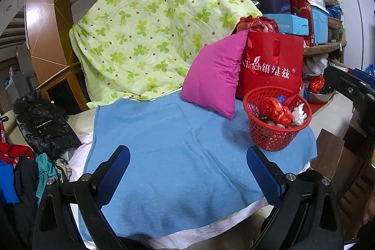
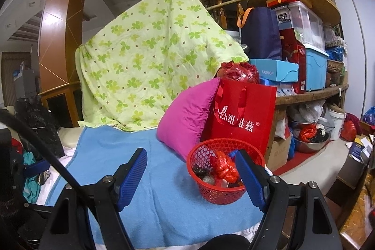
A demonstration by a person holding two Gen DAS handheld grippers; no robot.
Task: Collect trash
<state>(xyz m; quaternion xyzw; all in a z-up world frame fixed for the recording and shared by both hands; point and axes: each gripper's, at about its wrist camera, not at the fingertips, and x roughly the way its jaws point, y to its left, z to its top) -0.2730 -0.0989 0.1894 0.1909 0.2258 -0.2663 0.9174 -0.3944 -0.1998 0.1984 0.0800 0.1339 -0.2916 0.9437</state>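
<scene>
A red mesh basket [image 1: 269,135] stands on the blue towel [image 1: 178,147] at the right. It holds crumpled trash: a red plastic wad [image 1: 277,110], a white wad [image 1: 298,114] and darker bits. My left gripper [image 1: 188,170] is open and empty, low over the towel, left of the basket. In the right wrist view the basket [image 2: 220,186] sits between and just beyond the fingers of my right gripper [image 2: 191,175], which is open and empty. The red wad [image 2: 222,166] shows there too.
A magenta pillow [image 1: 213,79] and a red shopping bag [image 1: 271,67] stand behind the basket. A green clover quilt [image 1: 150,22] drapes behind the towel. A black jacket [image 1: 42,123] and clothes lie left. Cluttered shelves [image 2: 304,95] stand right, with the floor below.
</scene>
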